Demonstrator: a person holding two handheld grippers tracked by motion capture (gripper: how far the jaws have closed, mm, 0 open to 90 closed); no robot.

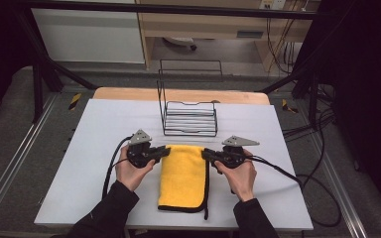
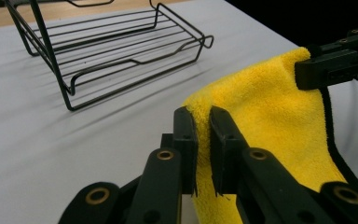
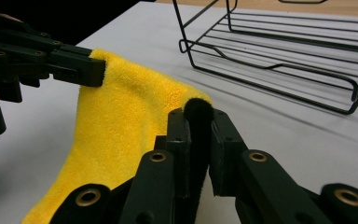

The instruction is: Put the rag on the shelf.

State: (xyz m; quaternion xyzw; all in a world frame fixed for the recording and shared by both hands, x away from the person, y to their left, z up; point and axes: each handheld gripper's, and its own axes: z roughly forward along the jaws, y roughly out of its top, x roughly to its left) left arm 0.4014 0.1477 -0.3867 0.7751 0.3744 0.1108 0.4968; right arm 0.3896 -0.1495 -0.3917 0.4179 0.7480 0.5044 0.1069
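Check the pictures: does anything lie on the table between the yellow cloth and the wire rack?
Nothing visible does. The yellow cloth, pinched at its far corners by the left gripper and right gripper, faces bare white table up to the wire rack.

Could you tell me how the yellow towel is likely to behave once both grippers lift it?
The yellow towel will probably sag between the left gripper and right gripper; it already drapes limply. Its fluffy pile suggests it is light and unlikely to slip.
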